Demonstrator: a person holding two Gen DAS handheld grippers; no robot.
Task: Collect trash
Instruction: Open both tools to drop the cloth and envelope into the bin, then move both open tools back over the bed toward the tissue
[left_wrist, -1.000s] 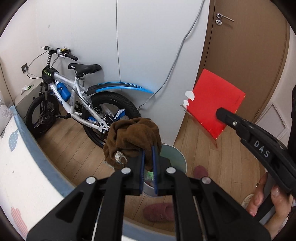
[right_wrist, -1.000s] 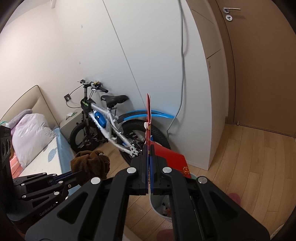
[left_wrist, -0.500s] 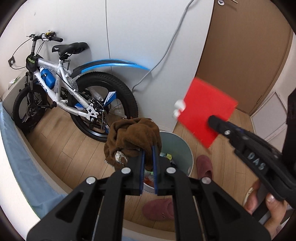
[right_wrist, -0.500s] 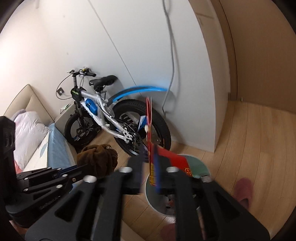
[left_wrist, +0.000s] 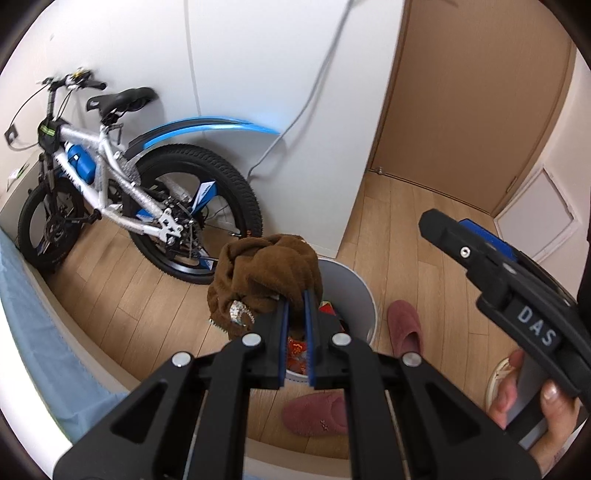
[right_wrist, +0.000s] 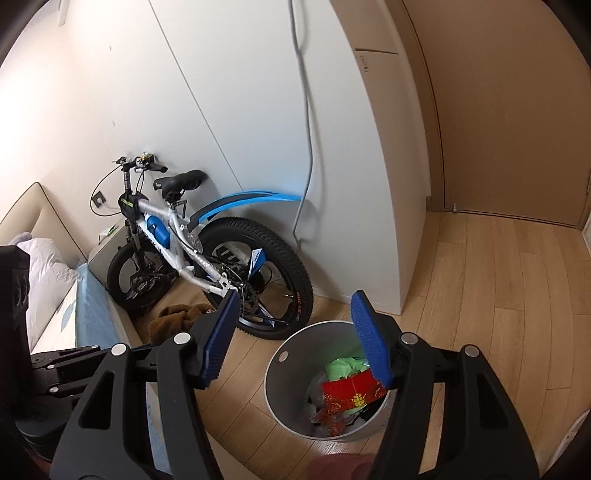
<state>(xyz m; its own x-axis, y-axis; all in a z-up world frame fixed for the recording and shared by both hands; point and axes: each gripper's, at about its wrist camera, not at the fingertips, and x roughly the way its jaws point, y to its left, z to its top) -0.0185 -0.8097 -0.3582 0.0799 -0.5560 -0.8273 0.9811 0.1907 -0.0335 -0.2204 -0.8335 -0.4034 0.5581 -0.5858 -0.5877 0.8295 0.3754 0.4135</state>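
Note:
My left gripper is shut on a bunched brown cloth and holds it above the near-left rim of a grey round bin. In the right wrist view the cloth shows at the left, beside the bin. My right gripper is open and empty above the bin. A red envelope lies inside the bin on green paper and other trash. In the left wrist view the right gripper hovers to the right of the bin.
A white and blue bicycle leans on the white wall behind the bin. Pink slippers lie on the wood floor near the bin. A bed with a blue sheet is at the left. A brown door is at the right.
My right gripper has opened and let go of the red envelope, which now lies in the bin. My left gripper, with the cloth, has moved closer to the bin.

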